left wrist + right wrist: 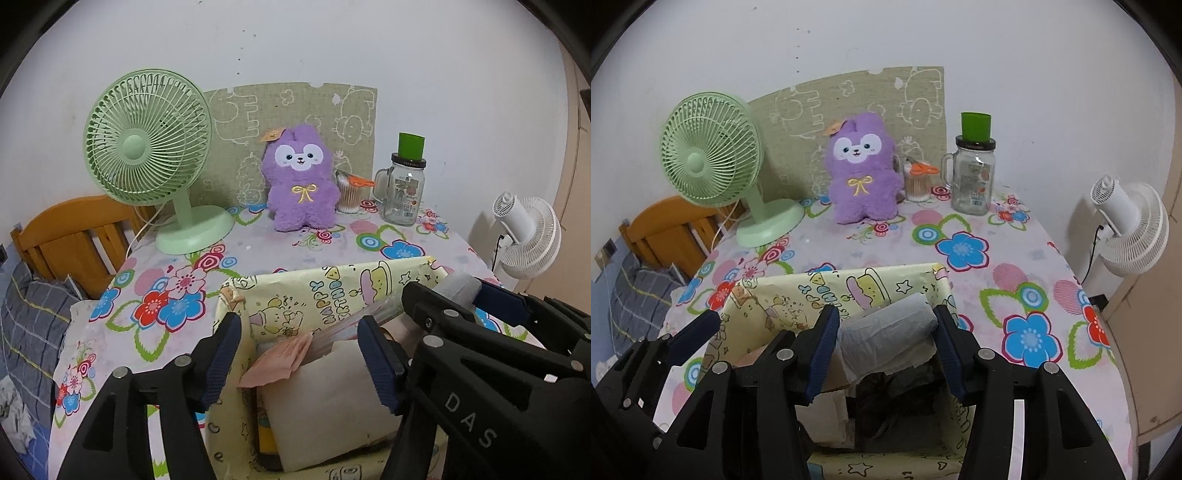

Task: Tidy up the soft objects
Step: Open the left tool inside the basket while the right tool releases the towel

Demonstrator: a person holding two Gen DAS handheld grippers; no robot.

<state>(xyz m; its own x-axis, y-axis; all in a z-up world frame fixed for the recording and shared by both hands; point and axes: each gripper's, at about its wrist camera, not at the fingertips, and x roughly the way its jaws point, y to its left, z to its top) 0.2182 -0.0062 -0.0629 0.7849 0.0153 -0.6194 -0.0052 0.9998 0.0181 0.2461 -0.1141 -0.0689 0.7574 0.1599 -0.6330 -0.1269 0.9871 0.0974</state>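
A yellow cartoon-printed box [314, 291] [798, 295] stands at the near edge of the floral table. My left gripper [299, 358] hangs open over the box's left half. A pink folded piece [280, 362] and a white soft block [325, 398] lie below its jaws, and neither pad touches them. My right gripper [886, 343] is over the right half. A grey-white soft roll [890, 328] [460, 288] lies between its pads and rests on dark things in the box. The pads stand close beside the roll's ends without squeezing it. A purple plush toy [301, 181] [862, 173] sits upright at the back.
A green desk fan [147, 147] stands at the back left. A swab holder with orange scissors [349, 195] and a glass jar mug topped by a green cup [402, 192] stand at the back right. A white fan [528, 236] is off the table's right; a wooden headboard [70, 236] is to its left.
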